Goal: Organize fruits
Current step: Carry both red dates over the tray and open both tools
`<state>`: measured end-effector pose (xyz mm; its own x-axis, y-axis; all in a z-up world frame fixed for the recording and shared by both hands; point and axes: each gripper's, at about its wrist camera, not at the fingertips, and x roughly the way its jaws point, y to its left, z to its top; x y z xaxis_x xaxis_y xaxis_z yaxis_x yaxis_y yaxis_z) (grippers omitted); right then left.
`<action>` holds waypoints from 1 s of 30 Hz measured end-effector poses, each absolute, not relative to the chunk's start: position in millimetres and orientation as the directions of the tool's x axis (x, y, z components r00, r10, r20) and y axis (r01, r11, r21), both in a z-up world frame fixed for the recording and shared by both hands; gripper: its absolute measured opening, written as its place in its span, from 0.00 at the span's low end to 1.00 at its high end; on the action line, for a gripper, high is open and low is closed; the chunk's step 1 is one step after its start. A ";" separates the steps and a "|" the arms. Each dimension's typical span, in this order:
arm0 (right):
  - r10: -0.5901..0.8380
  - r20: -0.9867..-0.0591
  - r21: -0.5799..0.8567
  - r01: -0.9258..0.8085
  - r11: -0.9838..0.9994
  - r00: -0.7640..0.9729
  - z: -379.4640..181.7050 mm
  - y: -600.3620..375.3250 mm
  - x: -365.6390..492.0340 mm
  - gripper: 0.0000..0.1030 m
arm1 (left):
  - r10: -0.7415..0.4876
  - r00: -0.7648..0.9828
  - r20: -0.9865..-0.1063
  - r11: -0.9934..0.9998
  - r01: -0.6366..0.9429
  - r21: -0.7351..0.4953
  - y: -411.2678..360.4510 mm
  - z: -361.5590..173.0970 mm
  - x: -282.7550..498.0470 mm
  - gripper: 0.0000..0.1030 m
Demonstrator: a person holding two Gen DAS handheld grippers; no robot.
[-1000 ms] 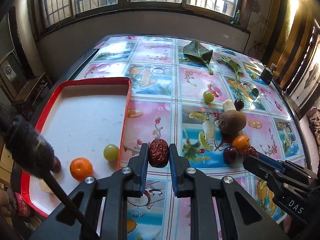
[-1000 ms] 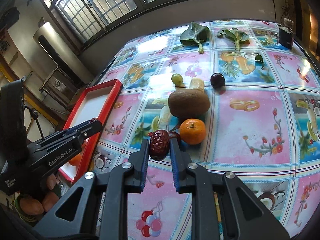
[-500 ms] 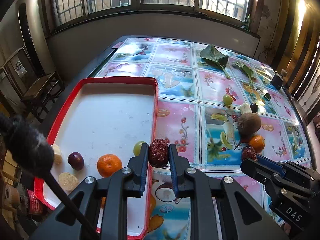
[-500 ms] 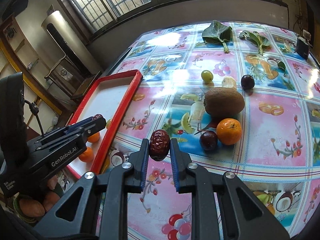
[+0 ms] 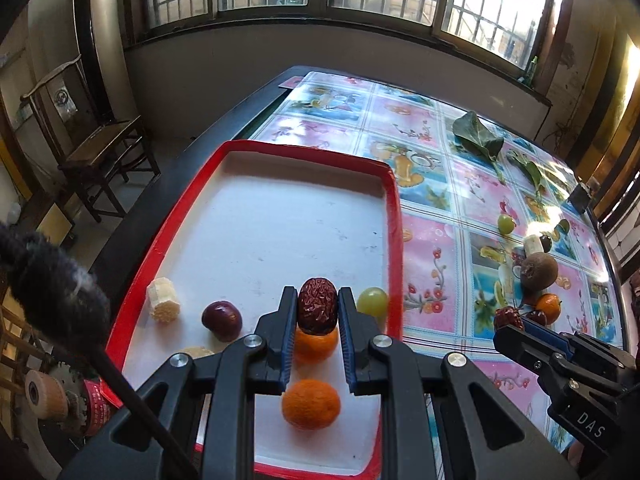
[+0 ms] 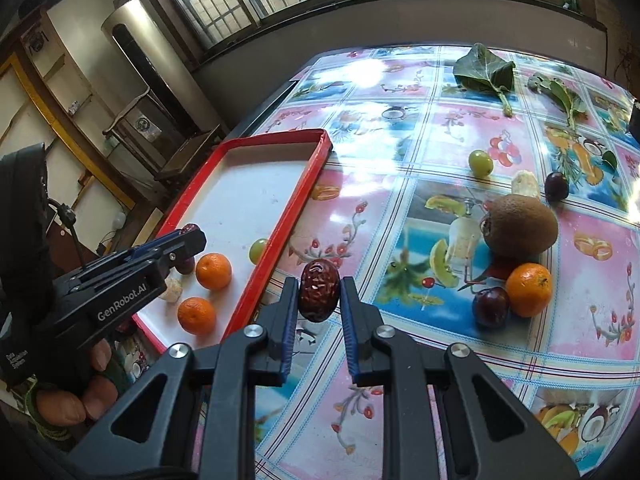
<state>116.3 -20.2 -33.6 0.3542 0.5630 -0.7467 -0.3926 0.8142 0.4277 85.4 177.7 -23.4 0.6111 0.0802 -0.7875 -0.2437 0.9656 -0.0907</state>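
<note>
My left gripper (image 5: 317,307) is shut on a wrinkled red date (image 5: 317,305) and holds it above the near part of the red-rimmed white tray (image 5: 192,196). The tray holds two mandarins (image 5: 311,403), a green grape (image 5: 372,301), a dark plum (image 5: 222,320) and banana pieces (image 5: 163,299). My right gripper (image 6: 319,298) is shut on a second red date (image 6: 319,296) above the tablecloth, right of the tray (image 6: 296,196). A kiwi (image 6: 518,227), a mandarin (image 6: 529,289), a plum (image 6: 490,307) and a grape (image 6: 480,163) lie on the table.
The table has a pink and blue fruit-print cloth (image 6: 400,128). Green leaves (image 6: 486,70) lie at its far side. A banana piece (image 6: 525,183) and a dark plum (image 6: 557,186) lie beyond the kiwi. A wooden chair (image 5: 96,136) stands left of the table.
My left gripper has carried its date leftward from the tablecloth to over the tray. My right gripper has lifted its date and moved left, away from the fruit pile.
</note>
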 end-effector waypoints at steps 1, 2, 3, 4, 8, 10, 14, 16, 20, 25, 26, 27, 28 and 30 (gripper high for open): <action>0.564 -0.748 0.427 -0.396 0.813 0.350 -34.4 -17.3 116.5 0.22 | 0.081 0.611 -0.788 0.964 -0.249 -0.094 181.6 -23.6 84.8 0.18; 0.565 -0.749 0.427 -0.399 0.812 0.347 -34.9 -15.0 116.0 0.22 | 0.084 0.610 -0.788 0.962 -0.257 -0.096 186.2 -23.7 83.6 0.18; 0.565 -0.750 0.427 -0.401 0.811 0.344 -35.7 -12.9 115.9 0.22 | 0.085 0.610 -0.788 0.960 -0.262 -0.099 189.6 -23.6 82.4 0.18; 0.566 -0.751 0.427 -0.402 0.810 0.341 -37.0 -11.8 116.6 0.22 | 0.085 0.611 -0.787 0.957 -0.269 -0.105 194.1 -23.4 81.0 0.18; 0.565 -0.755 0.427 -0.404 0.809 0.332 -39.8 -7.2 116.7 0.22 | 0.095 0.615 -0.783 0.948 -0.295 -0.117 208.8 -21.7 76.7 0.18; 0.565 -0.757 0.426 -0.406 0.808 0.329 -40.1 -4.8 116.4 0.22 | 0.100 0.616 -0.781 0.942 -0.311 -0.125 216.9 -20.6 75.0 0.18; 0.567 -0.758 0.427 -0.412 0.805 0.323 -40.6 0.9 115.8 0.22 | 0.106 0.616 -0.781 0.929 -0.341 -0.143 232.8 -20.5 74.0 0.18; 0.573 -0.756 0.432 -0.415 0.800 0.317 -41.1 3.8 115.3 0.22 | 0.109 0.607 -0.787 0.924 -0.355 -0.146 239.8 -23.0 76.6 0.18; 0.589 -0.751 0.445 -0.431 0.785 0.298 -40.7 20.6 120.6 0.22 | 0.093 0.598 -0.796 0.914 -0.369 -0.170 249.7 -27.3 85.4 0.18; 0.612 -0.742 0.449 -0.475 0.757 0.274 -32.8 60.9 139.6 0.22 | 0.096 0.568 -0.817 0.901 -0.399 -0.171 262.9 -36.1 103.3 0.18; 0.611 -0.744 0.440 -0.489 0.753 0.271 -31.9 70.9 143.5 0.22 | 0.097 0.558 -0.824 0.896 -0.409 -0.171 265.9 -39.4 106.4 0.18; 0.607 -0.750 0.433 -0.500 0.750 0.262 -32.8 80.4 147.5 0.22 | 0.097 0.549 -0.830 0.893 -0.416 -0.171 268.1 -43.0 108.8 0.18; 0.603 -0.756 0.426 -0.509 0.748 0.253 -35.1 89.3 150.5 0.22 | 0.099 0.540 -0.836 0.890 -0.424 -0.168 269.2 -46.5 110.7 0.18; 0.588 -0.775 0.411 -0.523 0.747 0.231 -43.1 106.7 155.8 0.22 | 0.101 0.525 -0.845 0.889 -0.430 -0.161 270.3 -53.0 113.3 0.18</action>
<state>155.8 106.7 -43.1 0.2314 0.5881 -0.7750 -0.5232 0.7468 0.4106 113.3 270.3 -53.0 0.5254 0.1008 -0.8448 -0.4296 0.8885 -0.1611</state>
